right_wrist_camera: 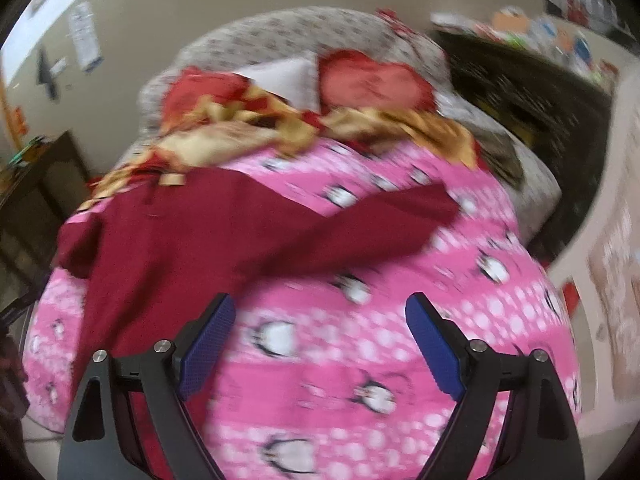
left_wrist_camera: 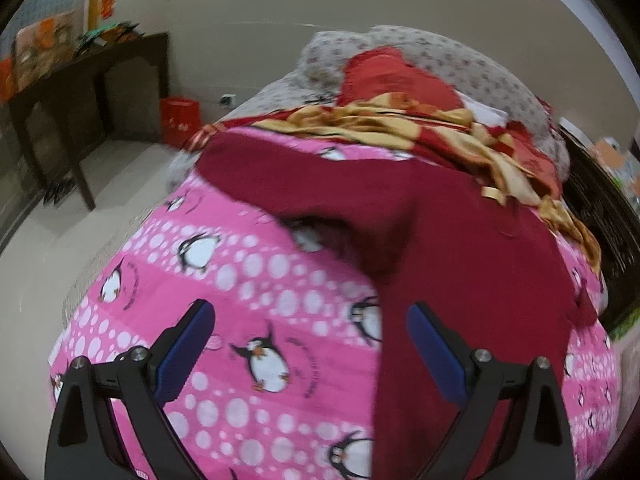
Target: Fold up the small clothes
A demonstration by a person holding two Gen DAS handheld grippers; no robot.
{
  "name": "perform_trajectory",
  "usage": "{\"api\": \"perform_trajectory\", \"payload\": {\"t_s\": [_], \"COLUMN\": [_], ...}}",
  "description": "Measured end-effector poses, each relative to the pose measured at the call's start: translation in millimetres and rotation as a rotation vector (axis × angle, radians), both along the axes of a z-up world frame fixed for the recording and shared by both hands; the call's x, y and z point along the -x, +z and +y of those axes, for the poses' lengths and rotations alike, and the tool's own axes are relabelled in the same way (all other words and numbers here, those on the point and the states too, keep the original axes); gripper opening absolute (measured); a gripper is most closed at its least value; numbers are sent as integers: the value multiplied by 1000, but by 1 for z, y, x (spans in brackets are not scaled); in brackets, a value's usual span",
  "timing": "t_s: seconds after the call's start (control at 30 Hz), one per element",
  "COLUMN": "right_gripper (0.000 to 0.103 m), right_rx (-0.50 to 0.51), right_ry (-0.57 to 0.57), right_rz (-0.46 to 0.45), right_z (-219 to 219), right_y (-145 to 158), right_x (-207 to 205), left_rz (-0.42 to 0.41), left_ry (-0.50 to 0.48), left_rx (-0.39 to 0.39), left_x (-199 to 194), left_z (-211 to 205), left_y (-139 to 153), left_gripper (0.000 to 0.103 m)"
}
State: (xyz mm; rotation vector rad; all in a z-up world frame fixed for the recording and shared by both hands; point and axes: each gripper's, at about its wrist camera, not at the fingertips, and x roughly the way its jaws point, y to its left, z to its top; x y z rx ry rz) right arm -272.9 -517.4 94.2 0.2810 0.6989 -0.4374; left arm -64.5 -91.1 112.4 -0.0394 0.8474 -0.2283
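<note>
penguin-print bed [left_wrist_camera: 248,288] carries maroon garment [left_wrist_camera: 460,240] spread unfolded; left tool [left_wrist_camera: 310,346] and right tool [right_wrist_camera: 320,344] both spread, empty, folding not yet begun.

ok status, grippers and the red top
Left gripper open, empty. Right gripper open, empty. Dark red top spread on pink penguin sheet, unfolded. Crumpled red-gold blanket touches its far edge.

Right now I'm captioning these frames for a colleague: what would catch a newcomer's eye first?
The bright pink penguin bedspread fills both views. A dark red garment lies spread across it, one sleeve reaching sideways. Behind it, a red-and-gold blanket is bunched against the pillows.
</note>
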Motion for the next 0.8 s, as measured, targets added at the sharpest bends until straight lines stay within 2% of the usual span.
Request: {"api": "perform_trajectory", "payload": {"t_s": [0.1, 0.27, 0.43, 0.53, 0.8], "right_gripper": [102, 102, 102, 102, 102], "right_rx": [27, 56, 46, 81, 72], "right_ry": [107, 219, 262, 278, 288], "right_rz": [-30, -70, -69, -42, -22], "right_z": [37, 84, 114, 130, 141], "right_y": [20, 32, 27, 23, 17], "right_x": [-20, -50, -81, -97, -108], "left_rz": [-20, -34, -43, -49, -41], "left_ry": [-26, -55, -64, -70, -97], "left_rx": [-26, -23, -25, -29, -30], "left_x": [5, 11, 13, 12, 10], "left_z": [-15, -28, -40, -46, -59], "left_y": [13, 22, 18, 15, 7], "left_gripper": [99, 99, 99, 99, 99]}}
